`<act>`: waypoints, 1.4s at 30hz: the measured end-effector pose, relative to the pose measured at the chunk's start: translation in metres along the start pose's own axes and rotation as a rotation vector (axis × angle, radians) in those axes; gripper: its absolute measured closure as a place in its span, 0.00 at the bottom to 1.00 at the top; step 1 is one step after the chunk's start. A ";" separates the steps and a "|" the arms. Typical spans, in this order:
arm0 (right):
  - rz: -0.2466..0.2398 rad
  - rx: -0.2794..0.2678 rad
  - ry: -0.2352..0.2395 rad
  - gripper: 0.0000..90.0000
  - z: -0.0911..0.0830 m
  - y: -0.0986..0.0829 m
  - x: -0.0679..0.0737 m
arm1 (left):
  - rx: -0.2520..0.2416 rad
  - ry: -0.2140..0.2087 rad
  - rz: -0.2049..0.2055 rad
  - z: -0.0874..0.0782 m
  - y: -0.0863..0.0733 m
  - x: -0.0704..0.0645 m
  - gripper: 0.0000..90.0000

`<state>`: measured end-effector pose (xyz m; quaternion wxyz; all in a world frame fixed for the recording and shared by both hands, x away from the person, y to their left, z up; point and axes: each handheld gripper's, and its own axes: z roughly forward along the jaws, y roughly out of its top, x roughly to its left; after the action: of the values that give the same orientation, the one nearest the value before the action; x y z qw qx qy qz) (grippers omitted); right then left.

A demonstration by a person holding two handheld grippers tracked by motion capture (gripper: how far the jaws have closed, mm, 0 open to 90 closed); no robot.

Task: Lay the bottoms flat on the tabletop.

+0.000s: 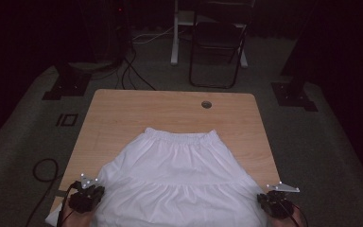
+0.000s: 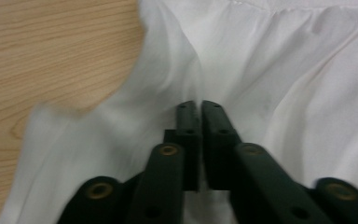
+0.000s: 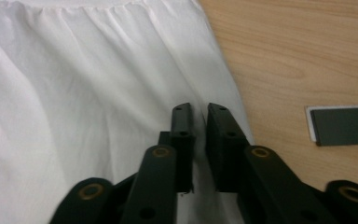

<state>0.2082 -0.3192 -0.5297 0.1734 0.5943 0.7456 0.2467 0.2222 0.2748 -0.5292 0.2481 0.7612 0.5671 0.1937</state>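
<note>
In the high view, a white skirt [image 1: 177, 177] lies spread flat on a wooden table [image 1: 123, 113], its gathered waistband on the far side and its wide hem toward the person. The left gripper [image 1: 94, 188] sits at the skirt's near left corner, with the cloth running off to its right and ahead of it. The right gripper [image 1: 270, 195] sits at the near right edge of the skirt, the cloth lying to its left. The two tools are well apart, with the whole width of the hem between them. Beyond the table stands a dark folding chair [image 1: 217, 42] on the floor.

In the left gripper view, the left gripper [image 2: 200, 105] has its jaws pressed nearly together, and a raised ridge of white skirt [image 2: 270, 84] runs straight ahead from the tips. Fabric lies under and on both sides of the jaws; bare table [image 2: 51, 51] shows ahead and to the left. It appears to pinch the fold, though the cloth between the tips is hard to make out.

In the right gripper view, the right gripper [image 3: 199, 108] has its jaws drawn close with a thin gap left between them, the tips resting over the skirt's [image 3: 88, 93] side edge. White fabric fills the space to the left and ahead; bare table [image 3: 298, 51] lies to the right. A dark grey rectangular patch [image 3: 345, 125] with a pale border sits on the wood to the right of the jaws. Whether cloth is caught in the gap cannot be told.
</note>
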 end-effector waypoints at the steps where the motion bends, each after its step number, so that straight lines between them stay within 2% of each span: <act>1: 0.002 0.001 -0.001 0.85 0.001 0.001 0.000 | 0.000 -0.007 0.004 0.001 0.002 0.000 0.88; 4: -0.005 -0.017 0.008 0.75 0.004 0.007 0.002 | -0.025 -0.004 0.005 0.001 0.009 -0.002 0.80; 8: -0.046 -0.091 0.036 0.65 0.006 0.021 0.012 | -0.070 -0.003 0.041 0.005 0.026 -0.010 0.72; 10: -0.080 -0.116 0.032 0.61 0.010 0.029 0.017 | -0.080 -0.003 0.063 0.013 0.036 -0.015 0.68; 12: -0.088 -0.119 0.032 0.60 0.012 0.033 0.019 | -0.080 -0.005 0.072 0.018 0.040 -0.018 0.65; 13: -0.097 -0.121 0.031 0.59 0.015 0.037 0.022 | -0.081 -0.006 0.100 0.028 0.048 -0.022 0.65; 16: -0.110 -0.133 0.039 0.59 0.029 0.049 0.027 | -0.071 -0.027 0.110 0.044 0.055 -0.028 0.62; 18: -0.115 -0.127 0.036 0.57 0.036 0.054 0.030 | -0.092 -0.043 0.099 0.051 0.057 -0.029 0.60; 20: -0.124 -0.115 0.033 0.56 0.043 0.056 0.032 | -0.116 -0.059 0.071 0.054 0.056 -0.027 0.59; 22: -0.118 -0.085 0.031 0.55 0.048 0.057 0.033 | -0.133 -0.054 0.063 0.056 0.056 -0.026 0.60; 23: -0.112 -0.088 0.033 0.55 0.050 0.057 0.033 | -0.139 -0.049 0.058 0.056 0.056 -0.026 0.60; 26: -0.107 -0.091 0.023 0.58 0.050 0.057 0.034 | -0.139 -0.046 0.058 0.057 0.058 -0.027 0.70; 31: -0.121 -0.097 0.010 0.82 0.054 0.065 0.033 | -0.138 -0.033 0.065 0.061 0.064 -0.031 0.91; 35: -0.140 -0.108 -0.017 0.87 0.060 0.072 0.035 | -0.167 -0.040 0.056 0.066 0.066 -0.029 0.92; 37: -0.136 -0.113 -0.022 0.87 0.063 0.076 0.034 | -0.181 -0.051 0.043 0.068 0.067 -0.025 0.92; 42: -0.125 -0.121 -0.024 0.87 0.069 0.083 0.031 | -0.196 -0.045 0.036 0.073 0.071 -0.021 0.92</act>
<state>0.3059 -0.2639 -0.5375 0.2329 0.5377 0.7630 0.2728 0.3131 0.2264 -0.5456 0.3306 0.7474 0.5260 0.2355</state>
